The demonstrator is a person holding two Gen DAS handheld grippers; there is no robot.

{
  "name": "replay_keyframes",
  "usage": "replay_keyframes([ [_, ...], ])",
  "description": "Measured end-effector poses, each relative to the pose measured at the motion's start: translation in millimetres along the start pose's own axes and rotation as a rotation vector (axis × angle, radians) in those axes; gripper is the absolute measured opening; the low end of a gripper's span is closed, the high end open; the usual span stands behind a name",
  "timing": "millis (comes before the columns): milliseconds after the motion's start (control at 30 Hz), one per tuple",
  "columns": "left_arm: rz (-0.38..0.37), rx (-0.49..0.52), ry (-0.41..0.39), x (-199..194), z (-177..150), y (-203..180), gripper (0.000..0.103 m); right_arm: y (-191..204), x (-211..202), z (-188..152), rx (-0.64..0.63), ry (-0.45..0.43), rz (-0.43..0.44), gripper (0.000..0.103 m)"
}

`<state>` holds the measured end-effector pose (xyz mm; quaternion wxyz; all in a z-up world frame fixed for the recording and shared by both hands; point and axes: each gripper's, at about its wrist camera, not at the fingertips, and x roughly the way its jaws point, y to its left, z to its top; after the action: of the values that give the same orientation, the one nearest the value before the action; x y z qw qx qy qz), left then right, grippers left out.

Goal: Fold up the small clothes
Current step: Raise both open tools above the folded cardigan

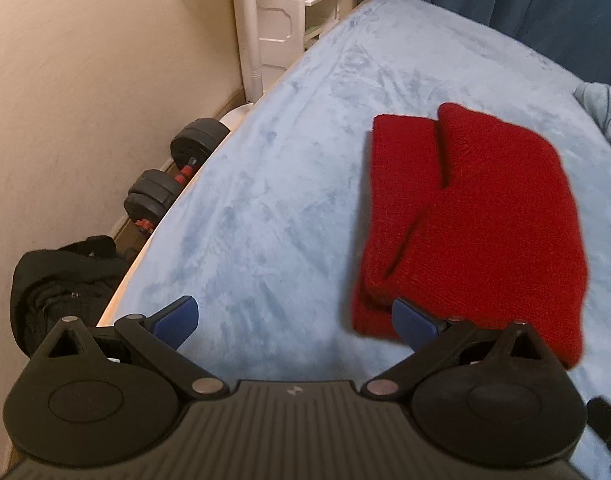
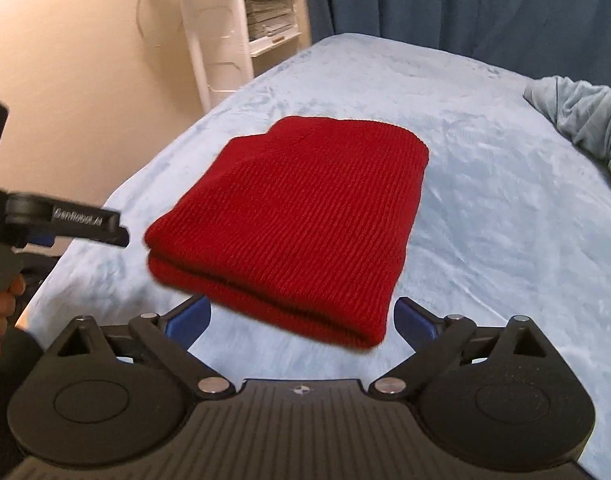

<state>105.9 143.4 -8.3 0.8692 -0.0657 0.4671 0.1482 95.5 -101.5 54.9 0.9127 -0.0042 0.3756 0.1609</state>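
A red knitted beanie [image 1: 469, 216] lies folded flat on the light blue bed cover [image 1: 265, 208]. In the right wrist view the beanie [image 2: 297, 216] lies straight ahead, its near edge just in front of my fingers. My left gripper [image 1: 295, 322] is open and empty, to the left of the beanie's near corner; its right finger [image 1: 415, 322] is close to the cloth. My right gripper [image 2: 303, 320] is open and empty, its jaws wide apart at the beanie's near edge. The left gripper also shows at the left edge of the right wrist view [image 2: 65, 224].
The bed's left edge [image 1: 145, 256] runs beside a beige wall. Black dumbbells [image 1: 177, 168] and a black bag [image 1: 61, 280] lie on the floor there. A white shelf unit [image 2: 245, 24] and dark blue curtains [image 2: 465, 8] stand behind. Grey-blue cloth [image 2: 585, 120] lies at the right.
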Motion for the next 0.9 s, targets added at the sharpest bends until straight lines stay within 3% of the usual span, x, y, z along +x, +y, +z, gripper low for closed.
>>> replay_keyframes([
  [433,-0.031,0.035,-0.051,-57,-21,0,0.103,-2,-43,-12,0.034,-0.045,-0.052,0.098],
  [900,-0.038,0.039,-0.055,-63,-25,1,0.103,-8,-45,-14,0.051,-0.041,-0.075,0.098],
])
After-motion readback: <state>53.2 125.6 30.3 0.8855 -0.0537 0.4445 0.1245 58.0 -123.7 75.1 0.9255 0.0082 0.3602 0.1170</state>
